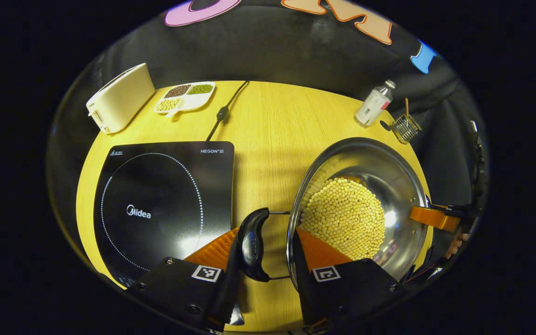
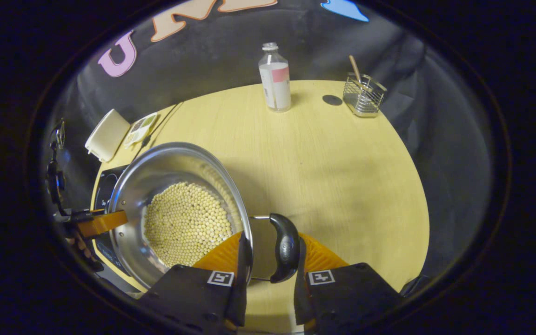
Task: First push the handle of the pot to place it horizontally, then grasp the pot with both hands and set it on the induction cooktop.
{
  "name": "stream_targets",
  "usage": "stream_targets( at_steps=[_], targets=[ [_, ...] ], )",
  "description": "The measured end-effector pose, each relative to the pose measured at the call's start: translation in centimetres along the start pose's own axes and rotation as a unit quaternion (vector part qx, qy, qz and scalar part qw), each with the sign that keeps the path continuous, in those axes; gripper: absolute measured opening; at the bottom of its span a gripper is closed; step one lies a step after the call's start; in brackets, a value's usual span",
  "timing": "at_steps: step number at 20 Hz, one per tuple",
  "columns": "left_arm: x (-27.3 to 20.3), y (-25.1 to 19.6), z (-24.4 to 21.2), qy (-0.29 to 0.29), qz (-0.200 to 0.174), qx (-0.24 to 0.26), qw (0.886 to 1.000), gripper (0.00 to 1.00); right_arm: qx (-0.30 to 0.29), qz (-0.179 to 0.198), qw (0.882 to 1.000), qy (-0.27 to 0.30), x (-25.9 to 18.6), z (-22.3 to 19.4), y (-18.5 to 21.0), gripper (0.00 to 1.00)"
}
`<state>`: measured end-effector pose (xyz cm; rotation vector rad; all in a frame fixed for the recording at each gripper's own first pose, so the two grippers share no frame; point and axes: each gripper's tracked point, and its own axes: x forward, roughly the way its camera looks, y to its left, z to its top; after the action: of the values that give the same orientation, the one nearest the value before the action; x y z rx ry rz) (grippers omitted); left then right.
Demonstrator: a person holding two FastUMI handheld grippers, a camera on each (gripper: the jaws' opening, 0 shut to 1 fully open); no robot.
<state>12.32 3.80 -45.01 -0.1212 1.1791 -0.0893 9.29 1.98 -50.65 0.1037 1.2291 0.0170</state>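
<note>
A steel pot (image 1: 389,177) with pale yellow beans (image 1: 342,218) in it stands on the wooden table, to the right of the black induction cooktop (image 1: 156,204). My left gripper (image 1: 268,237) is shut on the pot's black side handle (image 1: 254,244): one finger is outside the handle and the other inside the rim. At the opposite side, my right gripper (image 2: 270,242) is shut the same way on the other black handle (image 2: 286,246) and the pot's (image 2: 175,163) wall. Each view shows the other gripper's orange finger (image 1: 433,217) (image 2: 103,223) at the far rim.
At the back left are a white appliance (image 1: 119,97) and a divided dish of beans (image 1: 185,97). The cooktop's cable (image 1: 224,111) runs to the back edge. A bottle (image 2: 275,79) and a wire basket (image 2: 363,95) stand at the back right.
</note>
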Motion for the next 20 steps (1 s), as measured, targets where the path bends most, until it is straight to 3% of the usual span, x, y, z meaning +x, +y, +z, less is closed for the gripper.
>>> stream_targets(
  at_steps=[1, 5, 6, 13, 14, 18, 20],
  targets=[
    [-0.6, 0.1, -0.2, -0.002, 0.003, 0.0, 1.0, 0.57, 0.001, 0.004, 1.0, -0.002, -0.2, 0.0, 0.2, 0.38],
    [-3.6, 1.3, -0.6, -0.021, 0.021, -0.004, 1.0, 0.57, -0.005, 0.03, 0.999, -0.008, -1.7, -0.4, 2.0, 0.38],
    [-4.3, 1.8, -0.6, -0.027, 0.027, -0.004, 0.999, 0.6, -0.007, 0.039, 0.999, -0.009, -1.9, -0.4, 2.6, 0.43],
    [-9.1, 6.0, -2.9, -0.047, 0.077, -0.029, 0.996, 0.56, -0.034, 0.094, 0.995, -0.011, -3.0, -1.8, 7.8, 0.43],
    [-9.6, 6.7, -3.1, -0.049, 0.08, -0.03, 0.995, 0.58, -0.038, 0.097, 0.995, -0.011, -3.1, -2.0, 8.5, 0.38],
    [-9.8, 9.4, -3.4, -0.051, 0.069, -0.038, 0.996, 0.58, -0.041, 0.092, 0.995, -0.009, -3.4, -2.4, 11.1, 0.38],
    [-9.4, 11.3, -3.0, -0.051, 0.059, -0.036, 0.996, 0.56, -0.04, 0.084, 0.996, -0.007, -3.2, -2.3, 12.9, 0.43]
  ],
)
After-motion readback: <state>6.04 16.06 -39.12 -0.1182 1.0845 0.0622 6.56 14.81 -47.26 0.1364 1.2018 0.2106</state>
